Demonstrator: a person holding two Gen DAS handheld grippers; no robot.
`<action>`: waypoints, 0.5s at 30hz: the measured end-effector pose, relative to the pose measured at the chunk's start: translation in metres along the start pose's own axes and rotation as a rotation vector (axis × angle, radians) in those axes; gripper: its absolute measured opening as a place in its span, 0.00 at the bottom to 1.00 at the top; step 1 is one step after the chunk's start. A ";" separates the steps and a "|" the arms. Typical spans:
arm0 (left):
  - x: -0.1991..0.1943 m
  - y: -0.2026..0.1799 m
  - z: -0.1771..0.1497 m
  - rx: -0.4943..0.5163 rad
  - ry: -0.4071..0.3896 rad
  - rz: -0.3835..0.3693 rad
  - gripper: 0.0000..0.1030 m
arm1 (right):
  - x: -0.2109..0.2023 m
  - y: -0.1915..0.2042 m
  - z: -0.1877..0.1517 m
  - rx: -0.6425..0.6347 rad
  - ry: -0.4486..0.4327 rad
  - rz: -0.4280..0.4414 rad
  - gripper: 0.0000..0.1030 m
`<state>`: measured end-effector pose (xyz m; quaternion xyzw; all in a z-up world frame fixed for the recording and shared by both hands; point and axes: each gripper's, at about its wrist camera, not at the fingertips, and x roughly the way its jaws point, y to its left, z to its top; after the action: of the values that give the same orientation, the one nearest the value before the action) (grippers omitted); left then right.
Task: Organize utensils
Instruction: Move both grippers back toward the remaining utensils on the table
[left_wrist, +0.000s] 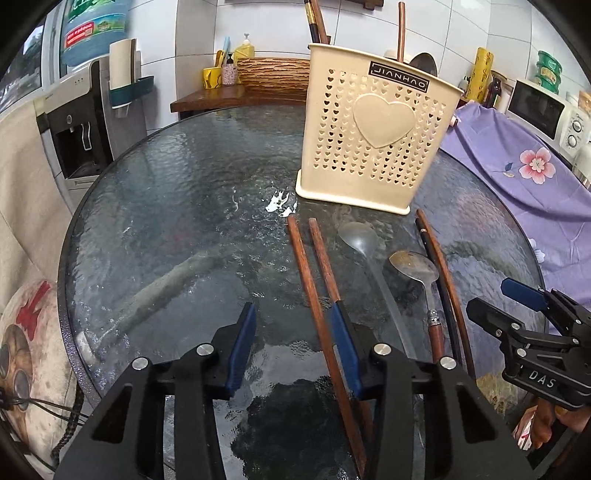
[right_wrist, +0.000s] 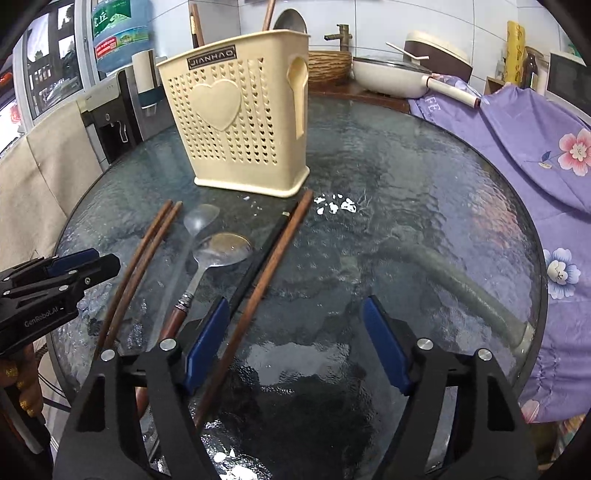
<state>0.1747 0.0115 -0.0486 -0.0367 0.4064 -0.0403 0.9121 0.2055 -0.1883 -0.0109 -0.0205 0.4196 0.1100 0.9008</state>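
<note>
Cream plastic holder (left_wrist: 373, 144) stands on the glass worktop (left_wrist: 177, 206). Just in front of it lie brown chopsticks (left_wrist: 314, 273), a clear spoon (left_wrist: 360, 240), a metal spoon (left_wrist: 415, 267) and a darker chopstick pair (right_wrist: 277, 247). The left gripper (left_wrist: 293, 350) has its jaws open around one brown chopstick, and the right gripper (right_wrist: 295, 343) is open around one of the darker pair. The picking step is in hand, I think; next, both should close and lift to the holder.
</note>
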 end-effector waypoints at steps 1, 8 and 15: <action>0.001 -0.001 0.000 0.001 0.001 0.001 0.38 | 0.001 0.000 0.000 -0.001 0.005 -0.004 0.72; 0.008 -0.006 -0.002 0.016 0.019 0.007 0.35 | 0.009 0.001 -0.001 -0.004 0.036 -0.007 0.67; 0.014 -0.009 -0.003 0.034 0.028 0.025 0.31 | 0.011 0.003 0.002 -0.015 0.043 -0.016 0.62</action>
<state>0.1813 0.0006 -0.0600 -0.0153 0.4187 -0.0363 0.9073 0.2133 -0.1833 -0.0172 -0.0329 0.4380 0.1055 0.8922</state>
